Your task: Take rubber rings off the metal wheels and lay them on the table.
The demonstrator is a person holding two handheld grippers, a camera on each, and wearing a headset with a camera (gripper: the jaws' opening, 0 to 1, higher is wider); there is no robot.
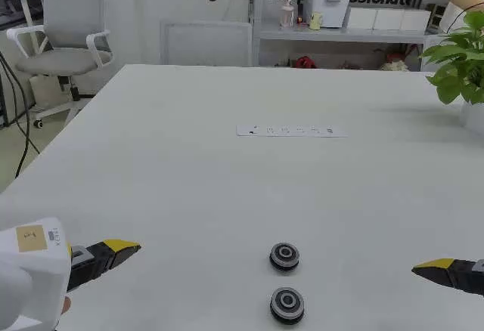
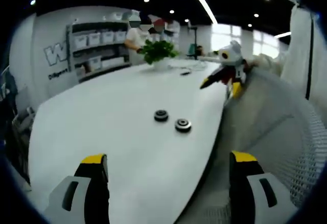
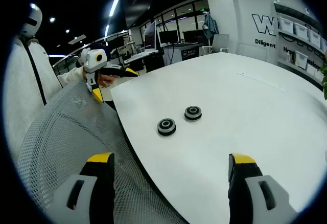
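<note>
The white desk (image 1: 189,180) takes up most of the head view, running from the near edge to the far wall. Beyond its far left corner stands a grey chair (image 1: 64,25), and against the far wall to the right a shelf (image 1: 340,35) carries white boxes. A green plant (image 1: 461,59) sits at the desk's far right edge. A mesh seat back (image 3: 66,132) lies just off the near edge, below both grippers.

The left gripper (image 2: 168,157) hangs over the near left corner of the desk, and its yellow-tipped jaws are spread wide with nothing between them. The right gripper (image 3: 171,158) is at the near right, with its jaws likewise released and bare. Both are well apart from the wheels and point inward toward them.

A flat socket strip (image 1: 291,131) is set into the middle of the desk.

Two metal wheels lie flat close to the near edge, between the grippers and a little right of centre. The far wheel (image 1: 284,256) and the near wheel (image 1: 287,305) sit one behind the other, close but not touching. Each has a black ring (image 1: 274,307) on its rim, around a pale hub.
</note>
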